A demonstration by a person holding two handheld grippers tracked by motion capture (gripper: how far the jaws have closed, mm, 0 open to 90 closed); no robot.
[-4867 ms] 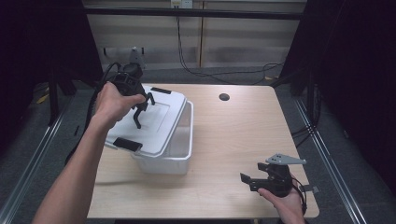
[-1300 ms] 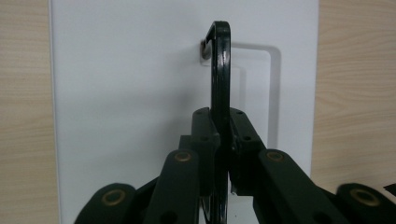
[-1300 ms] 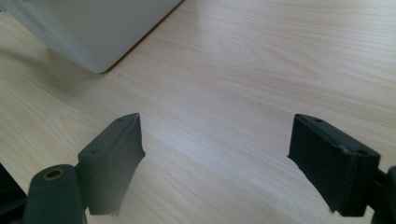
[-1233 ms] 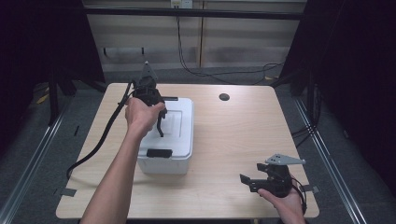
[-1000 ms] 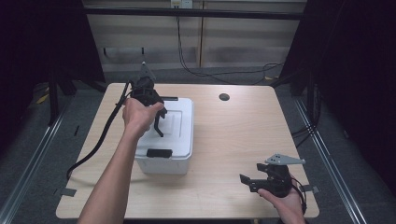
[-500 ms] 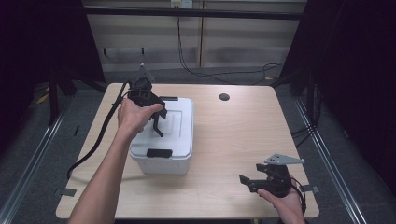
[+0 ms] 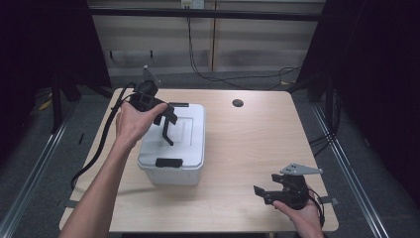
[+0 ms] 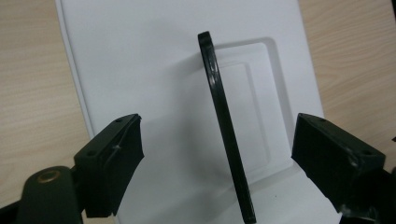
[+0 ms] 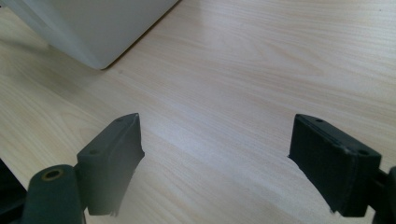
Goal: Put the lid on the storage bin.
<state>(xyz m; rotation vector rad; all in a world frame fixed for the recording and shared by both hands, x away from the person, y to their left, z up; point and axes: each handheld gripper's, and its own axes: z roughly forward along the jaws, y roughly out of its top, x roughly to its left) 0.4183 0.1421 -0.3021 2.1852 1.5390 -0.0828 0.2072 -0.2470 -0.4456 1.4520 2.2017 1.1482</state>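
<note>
A white plastic box (image 7: 173,171) stands left of the table's middle with its lid (image 7: 190,124) flat on top. A thin black handle (image 7: 167,134) stands upright on the lid. My left gripper (image 7: 167,118) hovers over it, and its jaws have just been opening. In the left gripper view the left gripper (image 8: 219,126) is open wide with the handle (image 8: 224,140) between the pads, touching neither. My right gripper (image 7: 262,193) rests open at the table's front right. The right gripper view shows the right gripper (image 9: 217,158) with bare wood between its pads and a box corner (image 9: 93,28) beyond.
Black latches sit at the front (image 7: 168,162) and back (image 7: 179,105) of the lid. A dark round grommet (image 7: 237,103) lies at the far middle of the table (image 7: 257,144). The left gripper's cable (image 7: 99,148) trails off the left edge.
Earlier the lid hung tilted over the open box in the left gripper; now it lies flat on the box. The left hand has drawn slightly left. The right hand has not moved.
</note>
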